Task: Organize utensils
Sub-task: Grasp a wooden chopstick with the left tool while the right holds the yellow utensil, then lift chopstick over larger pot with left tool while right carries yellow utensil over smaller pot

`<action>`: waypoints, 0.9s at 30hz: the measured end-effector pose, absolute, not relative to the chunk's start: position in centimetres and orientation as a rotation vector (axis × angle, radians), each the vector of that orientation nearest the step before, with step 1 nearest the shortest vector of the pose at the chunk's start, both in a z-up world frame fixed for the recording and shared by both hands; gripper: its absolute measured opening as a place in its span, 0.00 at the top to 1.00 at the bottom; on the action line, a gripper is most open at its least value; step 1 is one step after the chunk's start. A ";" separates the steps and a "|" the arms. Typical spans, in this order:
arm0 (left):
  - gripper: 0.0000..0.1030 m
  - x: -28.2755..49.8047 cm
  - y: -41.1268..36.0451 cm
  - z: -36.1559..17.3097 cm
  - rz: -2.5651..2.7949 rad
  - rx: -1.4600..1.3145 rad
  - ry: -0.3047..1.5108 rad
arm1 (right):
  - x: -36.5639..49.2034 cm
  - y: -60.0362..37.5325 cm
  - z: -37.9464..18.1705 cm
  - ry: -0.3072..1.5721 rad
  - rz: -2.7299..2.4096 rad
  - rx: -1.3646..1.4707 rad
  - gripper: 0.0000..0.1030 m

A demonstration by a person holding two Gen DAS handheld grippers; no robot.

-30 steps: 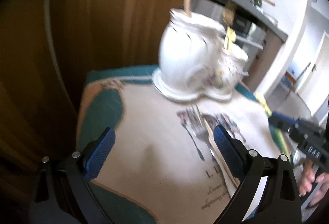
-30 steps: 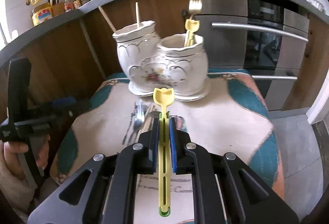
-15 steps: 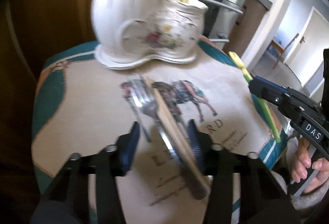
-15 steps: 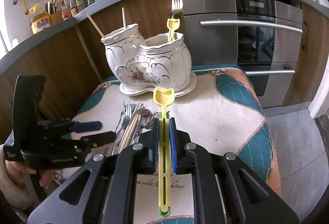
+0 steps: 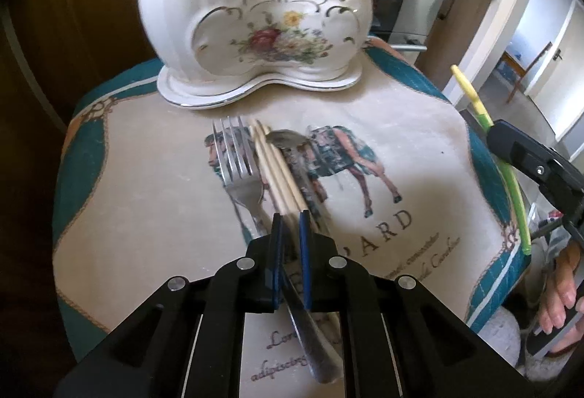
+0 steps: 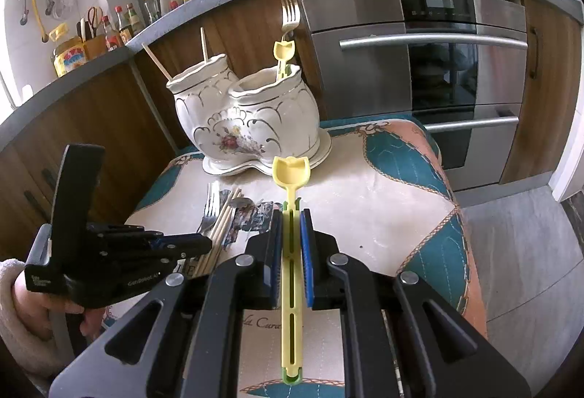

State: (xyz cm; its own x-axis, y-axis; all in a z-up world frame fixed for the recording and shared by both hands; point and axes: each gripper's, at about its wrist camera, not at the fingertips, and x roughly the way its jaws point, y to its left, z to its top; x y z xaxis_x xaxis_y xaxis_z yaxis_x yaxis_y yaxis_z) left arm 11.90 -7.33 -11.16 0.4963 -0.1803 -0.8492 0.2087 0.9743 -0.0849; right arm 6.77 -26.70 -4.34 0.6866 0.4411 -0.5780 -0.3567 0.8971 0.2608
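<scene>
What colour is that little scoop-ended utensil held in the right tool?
Pale yellow with a green tip at the handle end: the scoop-ended utensil shows best in the right wrist view.

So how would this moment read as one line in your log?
left tool: closing on chopsticks | right tool: holding yellow scoop | fork: on cloth

Glossy glazed ceramic holder (image 5: 255, 14) with gilt trim; before it, on matt woven cloth (image 5: 146, 215), a shiny metal fork (image 5: 237, 160) and pale bare-wood chopsticks (image 5: 277, 171). Beside them, a smooth yellow plastic utensil (image 6: 291, 252).
</scene>
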 end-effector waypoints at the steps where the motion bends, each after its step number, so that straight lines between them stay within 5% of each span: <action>1: 0.90 11.9 -7.3 -11.1 -0.233 0.032 1.027 | 6.8 -26.7 -4.4 0.681 0.449 0.132 0.91; 27: 0.96 10.1 -5.8 -8.6 -0.306 -0.021 0.951 | 5.5 -25.3 -3.1 0.643 0.481 0.115 0.91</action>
